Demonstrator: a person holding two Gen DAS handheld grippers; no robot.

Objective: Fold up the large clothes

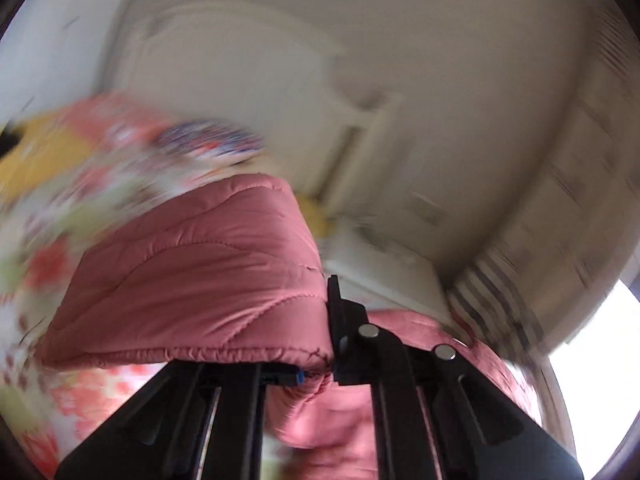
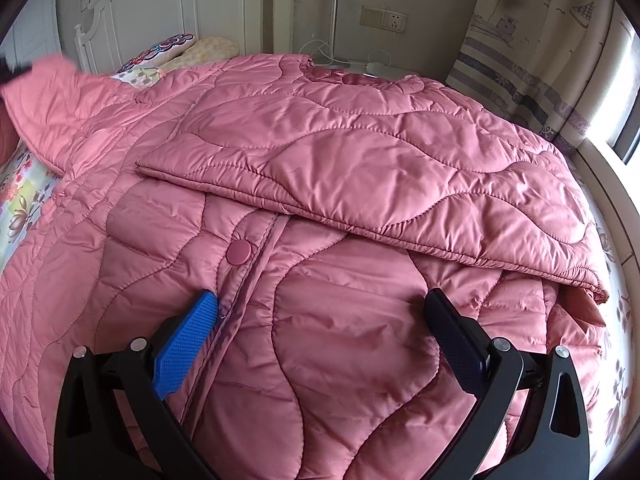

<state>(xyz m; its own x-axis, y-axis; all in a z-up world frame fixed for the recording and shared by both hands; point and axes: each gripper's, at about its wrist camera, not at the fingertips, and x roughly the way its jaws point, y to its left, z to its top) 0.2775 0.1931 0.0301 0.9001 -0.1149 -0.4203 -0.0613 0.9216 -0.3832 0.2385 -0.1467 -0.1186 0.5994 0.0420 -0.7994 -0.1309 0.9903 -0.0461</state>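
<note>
Pink quilted jacket (image 2: 320, 200) covers the bed (image 2: 624, 264); left gripper (image 1: 328, 360) clamps a sleeve cuff (image 1: 192, 280), raised for folding inward, while right gripper (image 2: 320, 344) hovers wide open above.

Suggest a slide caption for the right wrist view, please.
Open right claw over pink quilted jacket spread on the bed.

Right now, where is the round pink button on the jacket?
In the right wrist view, the snap button sits left of centre on the pink jacket, beside its zip strip, just above the right gripper.

Pink quilted jacket (image 2: 320, 208) spread flat, 1 sleeve folded across.
</note>
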